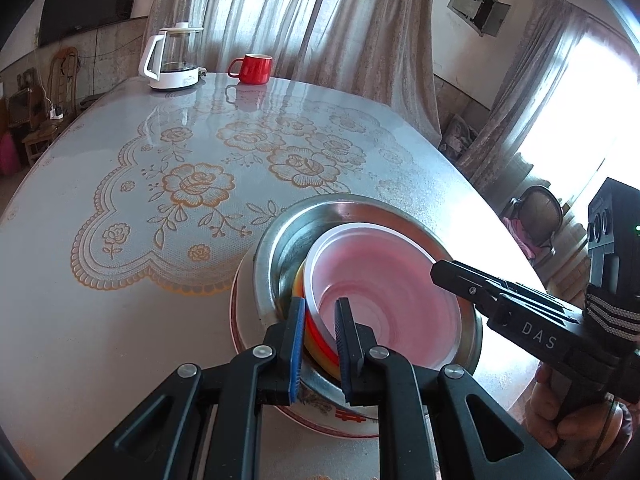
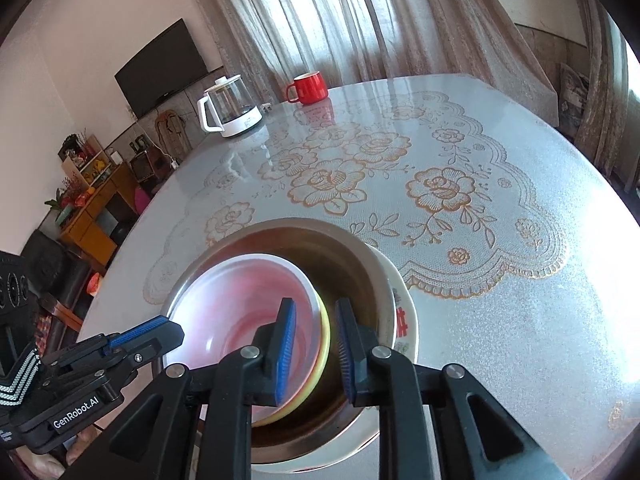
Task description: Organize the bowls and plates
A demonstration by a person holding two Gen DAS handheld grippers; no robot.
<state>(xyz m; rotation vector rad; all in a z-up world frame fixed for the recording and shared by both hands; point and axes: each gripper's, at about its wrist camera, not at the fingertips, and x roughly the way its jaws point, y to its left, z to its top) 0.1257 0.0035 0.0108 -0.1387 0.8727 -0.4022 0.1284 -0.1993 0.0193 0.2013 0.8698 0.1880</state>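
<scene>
Left wrist: left tongs [image 1: 320, 332] pinch the stacked bowls' [image 1: 380, 276] near rim.

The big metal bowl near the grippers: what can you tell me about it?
The metal bowl looks like shiny stainless steel, round, with a wide flat rim and a darker, reflective inside. It sits upright at the near edge of the table, resting on a white patterned plate that pokes out beneath it. Nested inside, off-centre, is a pink bowl with yellow and red rims showing under it. The left gripper and right gripper each straddle those inner rims from opposite sides.
</scene>
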